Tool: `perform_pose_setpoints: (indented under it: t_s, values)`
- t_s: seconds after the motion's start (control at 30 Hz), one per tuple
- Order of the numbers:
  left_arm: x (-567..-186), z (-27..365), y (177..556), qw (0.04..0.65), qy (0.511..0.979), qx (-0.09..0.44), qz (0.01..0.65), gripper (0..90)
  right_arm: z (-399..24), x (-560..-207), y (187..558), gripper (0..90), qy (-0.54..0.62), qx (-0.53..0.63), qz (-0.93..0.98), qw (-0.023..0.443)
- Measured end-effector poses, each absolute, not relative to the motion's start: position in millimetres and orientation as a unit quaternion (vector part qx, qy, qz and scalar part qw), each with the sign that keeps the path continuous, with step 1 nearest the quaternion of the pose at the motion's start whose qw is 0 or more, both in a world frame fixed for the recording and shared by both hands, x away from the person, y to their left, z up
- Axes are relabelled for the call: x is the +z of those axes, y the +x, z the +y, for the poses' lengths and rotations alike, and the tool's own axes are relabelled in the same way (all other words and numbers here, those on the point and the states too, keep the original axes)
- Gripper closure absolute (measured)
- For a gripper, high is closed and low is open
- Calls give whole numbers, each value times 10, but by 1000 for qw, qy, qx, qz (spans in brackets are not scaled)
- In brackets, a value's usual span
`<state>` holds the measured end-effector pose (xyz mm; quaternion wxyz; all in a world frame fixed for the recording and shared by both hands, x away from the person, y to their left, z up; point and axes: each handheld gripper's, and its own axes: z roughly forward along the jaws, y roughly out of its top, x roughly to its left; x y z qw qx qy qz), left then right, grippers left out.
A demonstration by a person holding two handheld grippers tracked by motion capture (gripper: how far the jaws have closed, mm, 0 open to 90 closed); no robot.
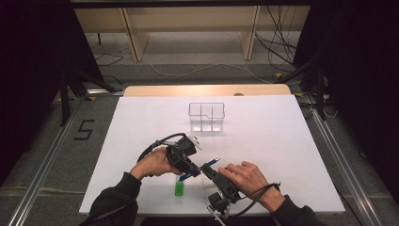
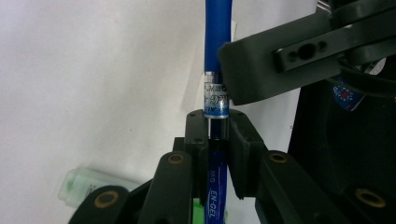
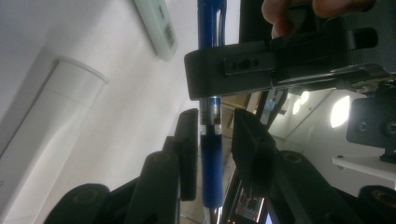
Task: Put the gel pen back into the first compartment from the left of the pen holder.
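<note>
Pens need two grips when one end must stay fixed while the other is worked, and that looks like the reason for this arrangement. At the left of the white table top point(image 1: 282, 141), the left gripper point(image 2: 218, 128) has its black jaws pressed tight on the blue plastic gel pen point(image 2: 217, 56), just below the printed silver band, holding the barrel steady in the air. Directly beneath the pen, a small green rectangular eraser point(image 1: 179, 189) lies on the table, apart from either gripper. To the right of the pen's middle, the right gripper point(image 3: 215, 128) straddles the other, dark blue grip end with its jaws spread; a gap shows on the right side, so it is not clamping. Beyond the pen, well apart, stands a clear plastic divided organiser box point(image 1: 206, 117), probably the pen's destination.
</note>
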<state>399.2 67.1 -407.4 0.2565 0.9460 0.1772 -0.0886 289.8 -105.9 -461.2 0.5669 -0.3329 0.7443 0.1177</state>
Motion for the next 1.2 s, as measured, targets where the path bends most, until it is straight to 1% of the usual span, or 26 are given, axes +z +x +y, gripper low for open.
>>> perform_pose_setpoints:
  t_s: [0.1, 0.27, 0.33, 0.43, 0.53, 0.7, 0.9, 1.03, 1.1, 1.2]
  values:
    - [-4034, 703, 3986, 260, 945, -85, 180, 792, -1083, -4586, 2900, 633, -324, 124, 741, 575]
    - [-3998, 781, 4023, 271, 939, -76, 198, 792, -1168, -4541, 2920, 569, -291, 154, 748, 577]
    - [-3991, 808, 4032, 275, 936, -73, 207, 792, -1205, -4524, 2941, 544, -275, 165, 753, 574]
    - [-3978, 836, 4049, 286, 932, -62, 214, 792, -1245, -4512, 2968, 469, -230, 181, 769, 569]
    - [-3954, 855, 4068, 300, 925, -50, 230, 792, -1250, -4499, 3001, 415, -184, 188, 787, 558]
    - [-3926, 890, 4102, 333, 907, -22, 256, 791, -1285, -4450, 3046, 387, -102, 230, 822, 511]
    - [-3906, 917, 4127, 358, 891, 13, 279, 791, -1321, -4414, 3127, 357, -18, 262, 855, 448]
    - [-3885, 948, 4142, 382, 877, 36, 290, 791, -1347, -4382, 3179, 344, 48, 302, 869, 389]
    - [-3874, 967, 4147, 398, 867, 46, 297, 791, -1379, -4349, 3217, 338, 76, 327, 876, 347]
    - [-3858, 999, 4165, 419, 850, 60, 313, 790, -1422, -4313, 3259, 324, 118, 357, 878, 297]
